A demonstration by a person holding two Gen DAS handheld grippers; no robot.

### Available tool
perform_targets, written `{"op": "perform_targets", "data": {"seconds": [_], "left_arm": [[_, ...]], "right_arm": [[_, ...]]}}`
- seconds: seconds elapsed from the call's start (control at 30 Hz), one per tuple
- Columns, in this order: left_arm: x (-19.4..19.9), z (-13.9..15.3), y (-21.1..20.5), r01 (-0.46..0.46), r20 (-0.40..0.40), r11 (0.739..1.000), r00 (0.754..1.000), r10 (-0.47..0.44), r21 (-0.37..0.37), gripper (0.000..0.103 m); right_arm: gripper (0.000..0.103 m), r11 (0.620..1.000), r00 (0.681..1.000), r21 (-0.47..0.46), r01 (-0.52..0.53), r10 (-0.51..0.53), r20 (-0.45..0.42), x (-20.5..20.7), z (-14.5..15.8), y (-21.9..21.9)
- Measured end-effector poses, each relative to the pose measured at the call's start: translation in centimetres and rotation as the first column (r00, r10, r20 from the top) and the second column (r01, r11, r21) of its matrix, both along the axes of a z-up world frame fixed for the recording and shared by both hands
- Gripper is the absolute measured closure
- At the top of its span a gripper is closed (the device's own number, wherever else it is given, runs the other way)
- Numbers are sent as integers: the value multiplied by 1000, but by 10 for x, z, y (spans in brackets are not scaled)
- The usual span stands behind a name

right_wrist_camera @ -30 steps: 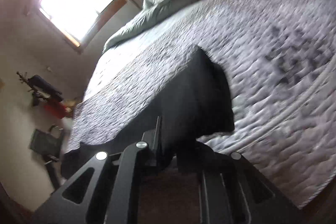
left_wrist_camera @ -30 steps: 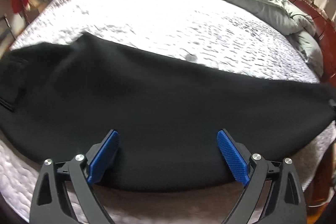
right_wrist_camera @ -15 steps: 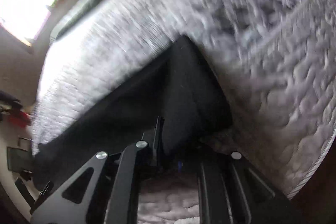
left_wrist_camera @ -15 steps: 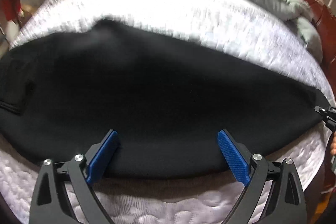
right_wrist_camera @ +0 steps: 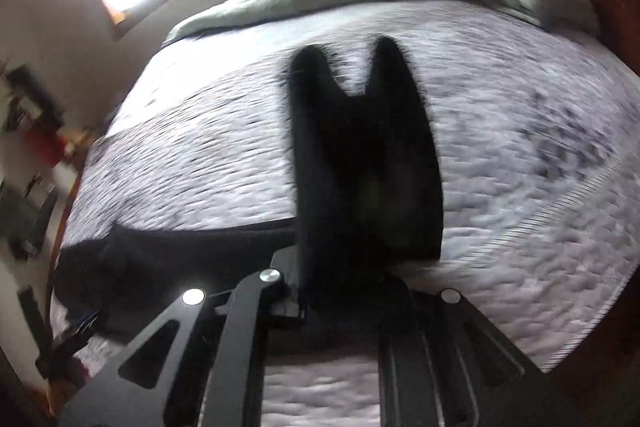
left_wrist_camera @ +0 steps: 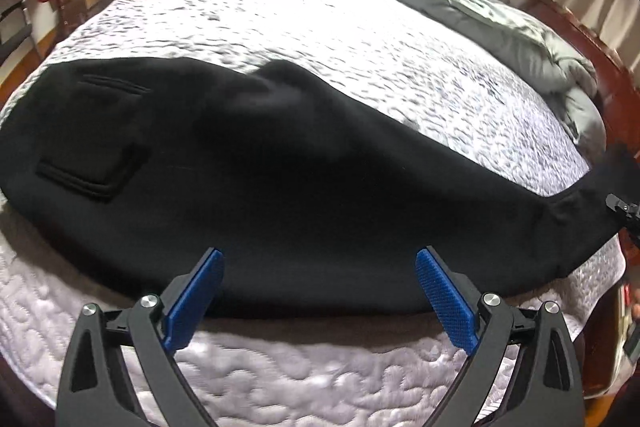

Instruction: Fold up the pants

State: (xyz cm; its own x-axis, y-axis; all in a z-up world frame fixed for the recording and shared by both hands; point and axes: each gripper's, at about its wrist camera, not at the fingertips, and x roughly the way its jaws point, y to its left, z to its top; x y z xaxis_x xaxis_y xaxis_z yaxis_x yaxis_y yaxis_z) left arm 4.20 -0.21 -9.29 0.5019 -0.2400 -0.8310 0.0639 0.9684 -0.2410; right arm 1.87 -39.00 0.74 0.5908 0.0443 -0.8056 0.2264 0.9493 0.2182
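Left wrist view shows the black pants (left_wrist_camera: 280, 179) lying lengthwise across the near part of the quilted bed (left_wrist_camera: 360, 39), doubled leg on leg with a back pocket up, so the first fold looks done and the crosswise folds remain. Right gripper (right_wrist_camera: 344, 267) is clamped tight on the cuff end, which stands up in two dark points, while the left gripper (left_wrist_camera: 316, 291) hangs wide and empty over the near edge. A grey duvet (left_wrist_camera: 480, 11) is bunched at the far side.

Left hand-held gripper (left_wrist_camera: 318, 297), black arms, silver screws, blue ridged pads (left_wrist_camera: 446, 301)
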Motion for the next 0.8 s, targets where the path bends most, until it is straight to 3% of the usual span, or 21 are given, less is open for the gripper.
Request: {"op": "perform_targets", "data": {"seconds": [0.37,0.53,0.7,0.77,0.8], "left_arm": [[-8,6,59,-83,-17,996,996,83,-20,6],[-9,5,72,-119,-23,992,993,118,-46,6],[-7,0,77,-131,-49,989,991,128,-71,6],[-7,-2,77,-134,-62,987,990,129,-85,6],[-6,-2,77,-134,-70,987,989,128,-92,6]], "right_arm": [[93,972,970,-15,-234,233,-66,39,-37,153],[94,939,937,5,-344,343,-71,52,-48,209],[93,898,894,-73,-434,419,-159,57,-87,259],[86,889,884,-91,-449,428,-186,56,-103,267],[74,887,879,-74,-456,436,-194,55,-108,268]]}}
